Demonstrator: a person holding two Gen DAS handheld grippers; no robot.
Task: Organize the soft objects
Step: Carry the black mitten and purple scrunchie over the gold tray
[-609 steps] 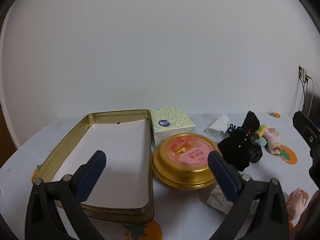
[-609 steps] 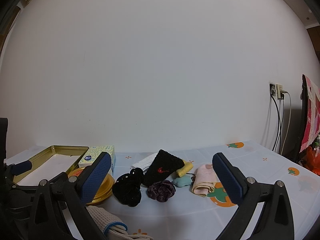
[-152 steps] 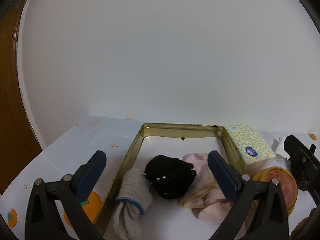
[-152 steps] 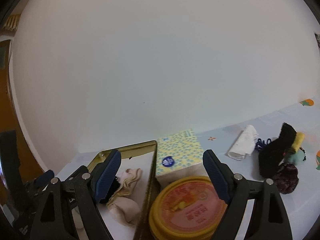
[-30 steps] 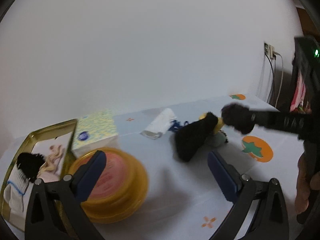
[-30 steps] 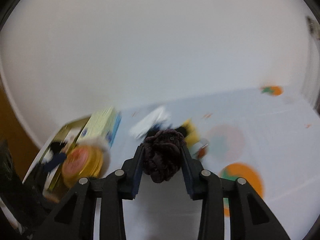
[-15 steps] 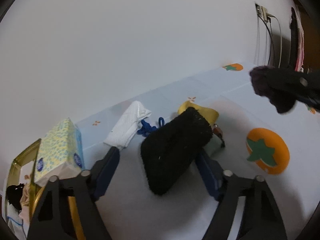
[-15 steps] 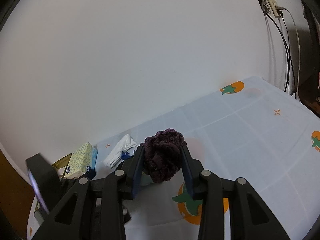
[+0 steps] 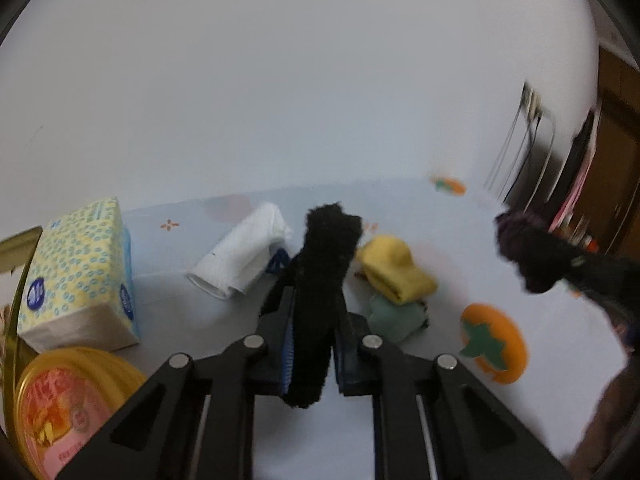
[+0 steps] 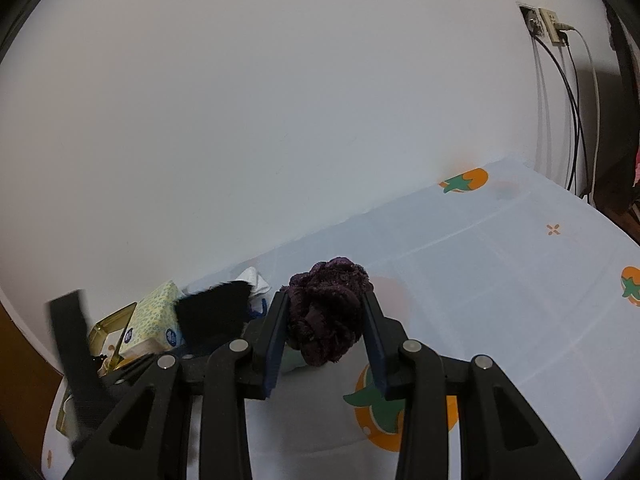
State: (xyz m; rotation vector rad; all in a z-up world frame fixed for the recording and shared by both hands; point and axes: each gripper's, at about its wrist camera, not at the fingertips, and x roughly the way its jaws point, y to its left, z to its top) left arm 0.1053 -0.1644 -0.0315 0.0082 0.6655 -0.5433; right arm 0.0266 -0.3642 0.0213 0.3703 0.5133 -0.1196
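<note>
My left gripper [image 9: 314,312] is shut on a black fuzzy wristband [image 9: 320,276] and holds it upright above the table; the wristband also shows in the right wrist view [image 10: 214,308]. My right gripper [image 10: 326,320] is shut on a dark purple scrunchie [image 10: 326,316], raised above the table; the scrunchie shows at the right of the left wrist view [image 9: 520,236]. A rolled white cloth [image 9: 244,256], a yellow soft item [image 9: 394,270], a pale green item [image 9: 396,316] and a blue cord [image 9: 280,260] lie on the table.
A tissue pack [image 9: 76,268] and a round gold tin [image 9: 60,404] sit at the left. The gold tray's edge [image 10: 112,324] shows beyond them. Wall socket and cables [image 10: 560,92] hang at the right. The tablecloth has orange fruit prints [image 9: 492,344].
My left gripper has closed on the black wristband and lifted it upright. My right gripper still holds the scrunchie in much the same place.
</note>
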